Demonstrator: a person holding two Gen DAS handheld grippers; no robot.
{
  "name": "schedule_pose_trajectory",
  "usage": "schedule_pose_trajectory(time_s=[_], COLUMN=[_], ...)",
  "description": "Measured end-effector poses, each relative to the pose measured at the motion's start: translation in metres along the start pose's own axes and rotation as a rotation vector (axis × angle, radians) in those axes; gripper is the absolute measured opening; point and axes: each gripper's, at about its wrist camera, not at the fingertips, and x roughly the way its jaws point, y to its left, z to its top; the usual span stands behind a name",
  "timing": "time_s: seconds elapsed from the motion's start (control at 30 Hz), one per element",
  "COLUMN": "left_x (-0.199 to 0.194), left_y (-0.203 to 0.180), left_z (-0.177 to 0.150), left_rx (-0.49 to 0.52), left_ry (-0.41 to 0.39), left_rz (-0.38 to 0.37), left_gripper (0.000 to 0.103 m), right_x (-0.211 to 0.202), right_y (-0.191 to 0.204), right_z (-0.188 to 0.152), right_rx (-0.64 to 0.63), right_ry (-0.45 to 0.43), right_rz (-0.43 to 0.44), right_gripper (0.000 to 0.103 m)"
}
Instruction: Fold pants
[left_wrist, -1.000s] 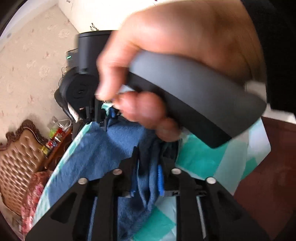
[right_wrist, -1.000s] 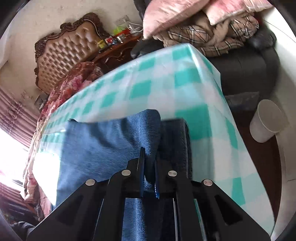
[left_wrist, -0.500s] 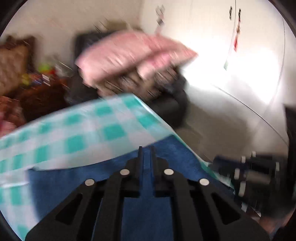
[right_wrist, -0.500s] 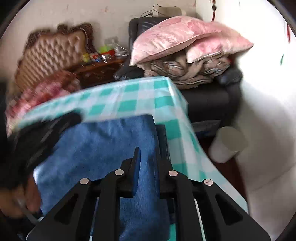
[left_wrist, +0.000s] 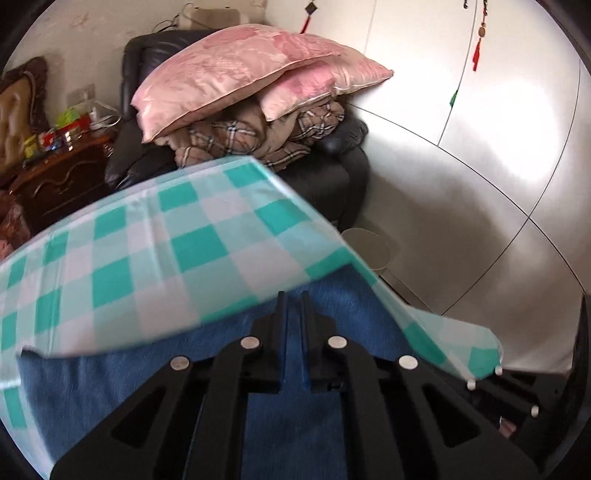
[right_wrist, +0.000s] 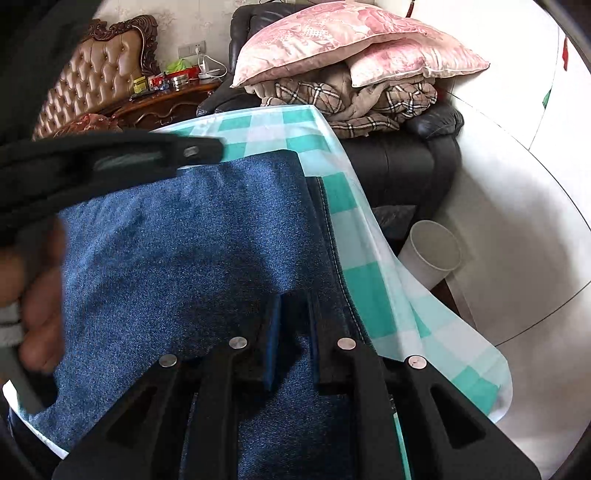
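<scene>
Lying folded along the right edge of the checked counter (right_wrist: 343, 192), the blue pants (right_wrist: 192, 243) are pinched in the closed jaws of the right gripper (right_wrist: 293, 314), while the left gripper (left_wrist: 292, 310) is held closed over them.

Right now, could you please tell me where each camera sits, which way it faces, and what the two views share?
Left wrist: sits on the left gripper, looks forward and down over the blue denim pants on the teal-and-white checked tablecloth; its black fingers show.
Right wrist: sits on the right gripper, same direction; its fingers pinch the pants; the person's hand shows at left.
Shared: pants, tablecloth, pink satin pillows, white round bin.
</scene>
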Motion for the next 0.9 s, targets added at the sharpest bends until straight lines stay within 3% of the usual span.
schedule_pose_trajectory(time_s=[0.1, 0.2, 0.27, 0.33, 0.53, 0.63, 0.83, 0.9], left_x=[0.018, 0.012, -0.001, -0.017, -0.031, -0.05, -0.09, -0.098], left_y=[0.001, 0.005, 0.007, 0.012, 0.025, 0.017, 0.003, 0.005], left_z=[-0.016, -0.016, -0.017, -0.025, -0.079, -0.095, -0.136, -0.148], left_rx=[0.024, -0.003, -0.026, -0.061, -0.116, -0.064, -0.002, -0.027], left_ry=[0.076, 0.072, 0.057, 0.042, 0.16, 0.142, 0.116, 0.116], left_rz=[0.022, 0.016, 0.03, 0.049, 0.086, 0.134, 0.191, 0.181], left_gripper=[0.007, 0.008, 0.014, 0.026, 0.03, 0.04, 0.047, 0.048], right_x=[-0.002, -0.002, -0.004, -0.004, -0.005, -0.004, -0.004, -0.004], right_y=[0.001, 0.001, 0.001, 0.001, 0.004, 0.004, 0.006, 0.007], right_z=[-0.003, -0.003, -0.005, -0.005, -0.005, -0.005, -0.006, -0.006], right_rx=[0.005, 0.0, 0.001, 0.005, 0.0, 0.0, 0.0, -0.005], right_ry=[-0.004, -0.008, -0.009, -0.01, -0.014, -0.014, -0.018, -0.018], right_rz=[-0.001, -0.002, 0.0, 0.002, -0.008, -0.01, -0.022, -0.028], right_gripper=[0.01, 0.01, 0.01, 0.01, 0.01, 0.01, 0.01, 0.01])
